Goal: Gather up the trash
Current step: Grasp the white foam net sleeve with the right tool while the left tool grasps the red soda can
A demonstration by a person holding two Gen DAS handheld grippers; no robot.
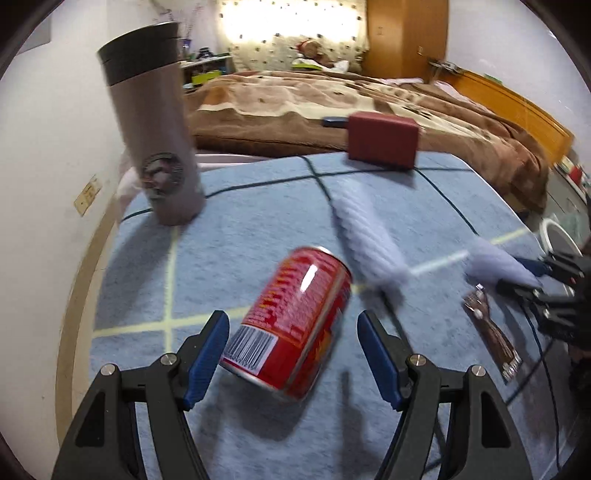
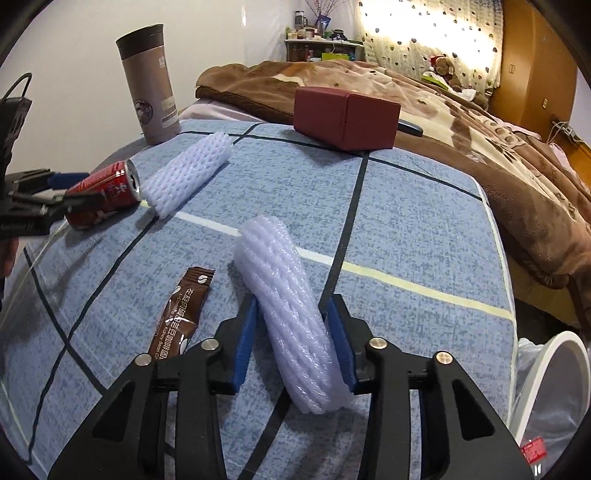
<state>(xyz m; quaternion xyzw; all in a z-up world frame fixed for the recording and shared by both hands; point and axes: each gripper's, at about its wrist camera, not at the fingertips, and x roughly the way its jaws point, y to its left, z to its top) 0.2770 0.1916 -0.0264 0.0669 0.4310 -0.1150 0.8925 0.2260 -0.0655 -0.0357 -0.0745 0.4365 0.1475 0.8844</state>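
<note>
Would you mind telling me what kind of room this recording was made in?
Most likely a home bedroom. A bed with a rumpled brown blanket fills the background, a teddy bear rests near its head by a curtained window, and a wooden wardrobe stands in the corner.

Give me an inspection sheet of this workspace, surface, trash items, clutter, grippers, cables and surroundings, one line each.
Surface: blue checked cloth, partly bare.
Job's things: red can on its side; two white foam sleeves, one in the right gripper, the other beside the can; brown coffee sachet lying flat.
Clutter: upright grey flask; dark red box.
Grippers: left gripper open, straddling the can; right gripper closed on the foam sleeve.
Cables: thin cable along the cloth's right edge.
Surroundings: bed with brown blanket; white bin with liner at lower right.
</note>
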